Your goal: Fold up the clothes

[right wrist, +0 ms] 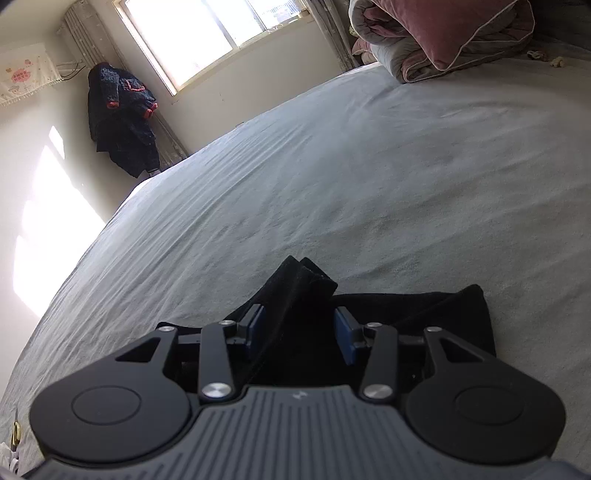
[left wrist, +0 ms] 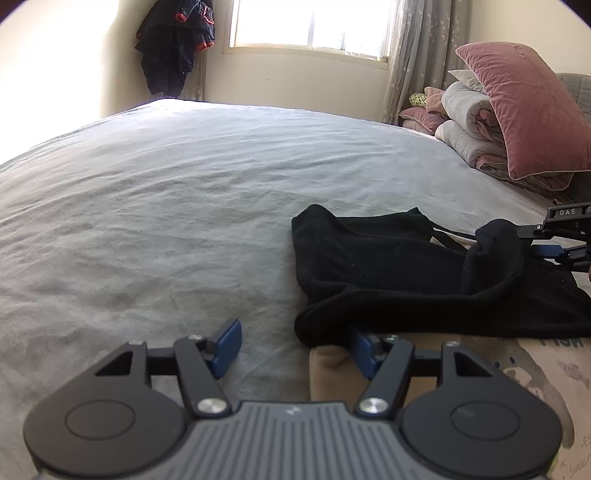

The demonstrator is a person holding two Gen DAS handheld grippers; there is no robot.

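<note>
Grey bedsheet [left wrist: 166, 206] fills my view. My left gripper [left wrist: 291, 350] stands open, its right pad at the edge of the black garment [left wrist: 388, 266]. My right gripper [right wrist: 301, 328] has its jaws parted around a fold of that garment, pads not pressing. Beyond lie the pink pillow [left wrist: 528, 107] and the window [left wrist: 310, 22].

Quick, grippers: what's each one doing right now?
Left gripper: jaws open, holding nothing, at the near edge of the black garment.
Right gripper: jaws part open, a fold of the garment between them, not pinched.
</note>
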